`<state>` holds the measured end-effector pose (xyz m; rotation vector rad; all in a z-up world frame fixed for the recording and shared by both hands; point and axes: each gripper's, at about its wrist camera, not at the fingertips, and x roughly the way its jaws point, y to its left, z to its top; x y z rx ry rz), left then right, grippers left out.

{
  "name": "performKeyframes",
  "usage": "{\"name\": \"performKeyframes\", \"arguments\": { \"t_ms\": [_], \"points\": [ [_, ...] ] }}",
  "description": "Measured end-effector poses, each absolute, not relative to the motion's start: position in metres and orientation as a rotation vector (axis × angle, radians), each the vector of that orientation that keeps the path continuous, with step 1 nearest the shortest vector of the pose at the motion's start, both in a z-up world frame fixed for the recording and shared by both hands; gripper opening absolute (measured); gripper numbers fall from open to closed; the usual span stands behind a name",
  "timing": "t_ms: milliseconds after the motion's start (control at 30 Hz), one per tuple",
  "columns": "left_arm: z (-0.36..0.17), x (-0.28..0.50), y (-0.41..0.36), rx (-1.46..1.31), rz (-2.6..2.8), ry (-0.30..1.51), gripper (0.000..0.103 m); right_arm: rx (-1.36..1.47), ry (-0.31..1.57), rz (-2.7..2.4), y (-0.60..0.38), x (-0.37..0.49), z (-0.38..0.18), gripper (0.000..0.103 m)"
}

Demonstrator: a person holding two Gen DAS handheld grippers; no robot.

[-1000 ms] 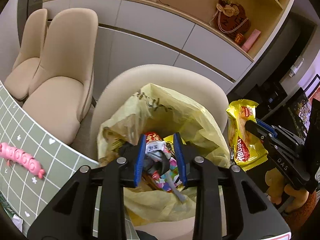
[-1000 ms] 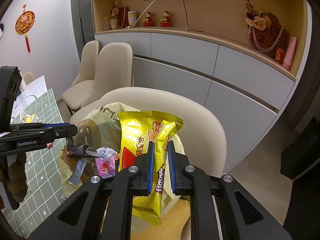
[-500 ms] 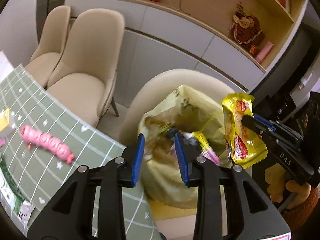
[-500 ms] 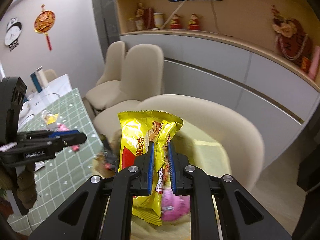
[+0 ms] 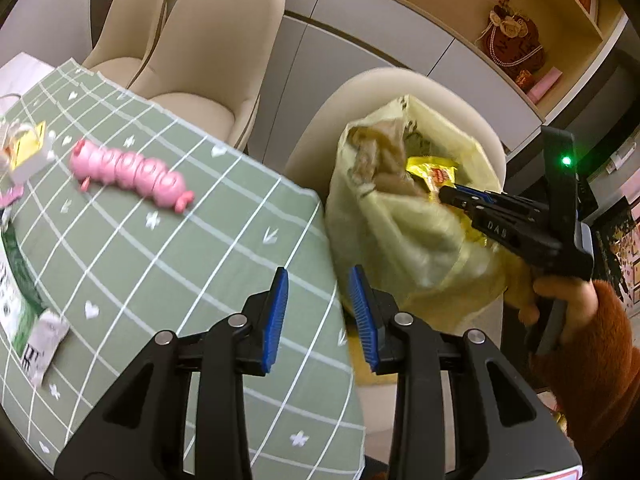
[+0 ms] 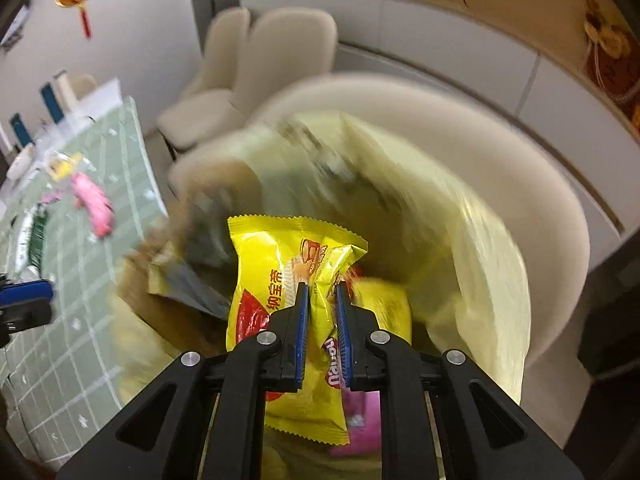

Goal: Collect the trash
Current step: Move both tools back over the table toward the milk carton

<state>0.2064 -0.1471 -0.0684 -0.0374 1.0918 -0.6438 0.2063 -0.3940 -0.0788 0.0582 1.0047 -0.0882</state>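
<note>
A pale yellow trash bag (image 5: 404, 236) stands open on a beige chair (image 5: 404, 84) beside the table; it also shows, blurred, in the right wrist view (image 6: 476, 240). My right gripper (image 6: 321, 286) is shut on a yellow snack wrapper (image 6: 268, 268) and holds it inside the bag's mouth; from the left wrist view the right gripper (image 5: 444, 196) reaches into the bag with the wrapper (image 5: 434, 170). My left gripper (image 5: 318, 276) is open and empty over the table's edge, left of the bag.
The table has a green grid cloth (image 5: 132, 248). On it lie a pink segmented wrapper (image 5: 132, 174), a small yellow and white packet (image 5: 26, 148) and a green and white packet (image 5: 24, 320). Two more beige chairs (image 5: 212, 48) stand behind.
My left gripper has let go of the trash, opened and drawn back left over the table. My right gripper has carried the yellow wrapper down into the bag.
</note>
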Motion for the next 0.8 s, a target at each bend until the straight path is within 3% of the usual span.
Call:
{"name": "performKeyframes", "arguments": {
  "t_ms": [133, 233, 267, 800],
  "points": [
    [-0.081, 0.206, -0.131, -0.068, -0.604, 1.119, 0.031, 0.083, 1.042, -0.067, -0.394, 0.200, -0.079, 0.016],
    [-0.084, 0.206, -0.116, -0.091, -0.574, 1.118, 0.035, 0.057, 1.039, -0.060, -0.386, 0.196, -0.075, 0.036],
    [-0.084, 0.205, -0.109, -0.102, -0.560, 1.113, 0.037, 0.047, 1.026, -0.061, -0.382, 0.194, -0.071, 0.038],
    [-0.066, 0.215, 0.064, -0.293, -0.138, 0.954, 0.046, 0.074, 0.767, 0.006, -0.328, 0.152, 0.002, 0.038]
  ]
}}
